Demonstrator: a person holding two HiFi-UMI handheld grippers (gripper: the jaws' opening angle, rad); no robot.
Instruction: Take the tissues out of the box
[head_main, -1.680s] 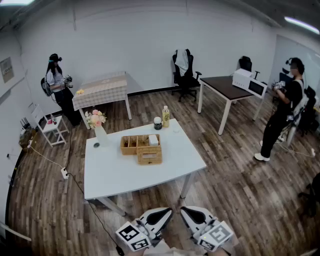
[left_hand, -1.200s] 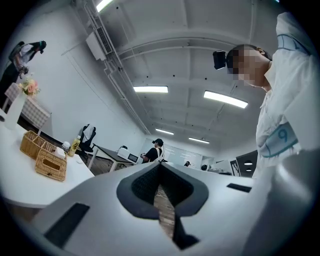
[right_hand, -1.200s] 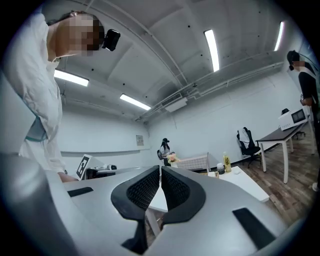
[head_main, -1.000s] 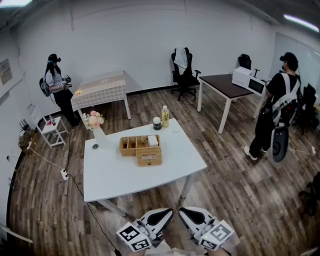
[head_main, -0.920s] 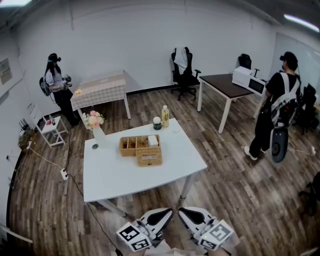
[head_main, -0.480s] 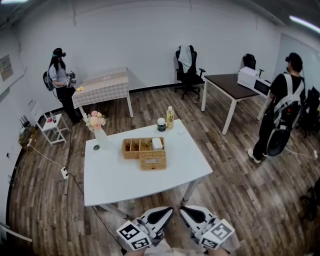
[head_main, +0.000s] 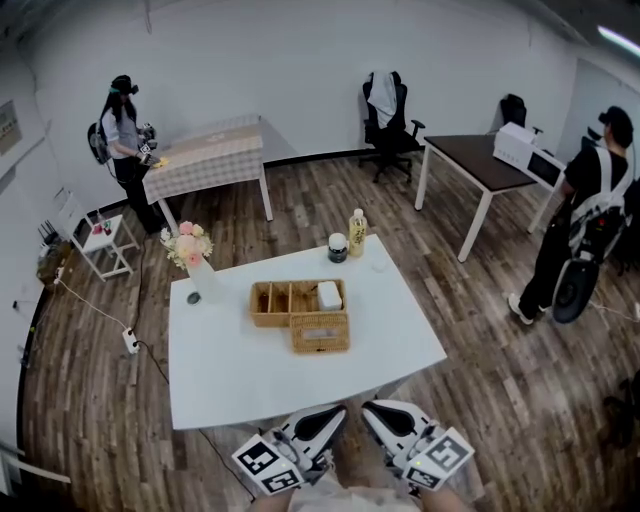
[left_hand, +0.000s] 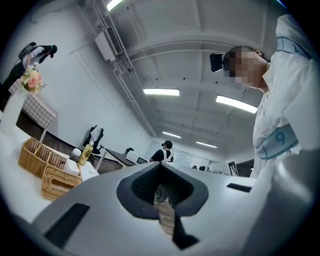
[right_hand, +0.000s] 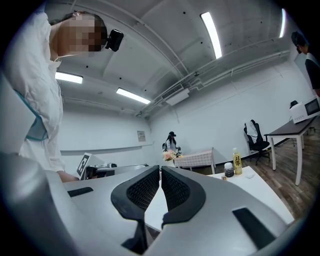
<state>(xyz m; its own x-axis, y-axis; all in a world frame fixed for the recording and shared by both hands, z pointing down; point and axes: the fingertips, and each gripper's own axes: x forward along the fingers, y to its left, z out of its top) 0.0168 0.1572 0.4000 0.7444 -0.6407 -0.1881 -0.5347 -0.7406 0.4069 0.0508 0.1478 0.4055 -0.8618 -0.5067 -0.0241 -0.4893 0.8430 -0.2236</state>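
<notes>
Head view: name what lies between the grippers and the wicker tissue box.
Only bare white table, seen in the head view, lies between the wicker tissue box and the left gripper and right gripper.

Open-plan office or laboratory room. White walls and a wood-plank floor (head_main: 480, 370) enclose several widely spaced work surfaces: a white bench (head_main: 240, 380) at centre, a table under a checked cloth (head_main: 215, 150) by the far wall, and a dark-topped desk (head_main: 475, 160) bearing a microwave (head_main: 530, 155). Swivel office chairs (head_main: 388, 115) stand against the wall. Long tube lights (left_hand: 161, 92) run along a bare ceiling with exposed pipes. A power strip (head_main: 131, 342) and its cable lie on the floor. Two further persons (head_main: 125, 135) stand at the room's edges, one (head_main: 590, 215) beside the desk.
</notes>
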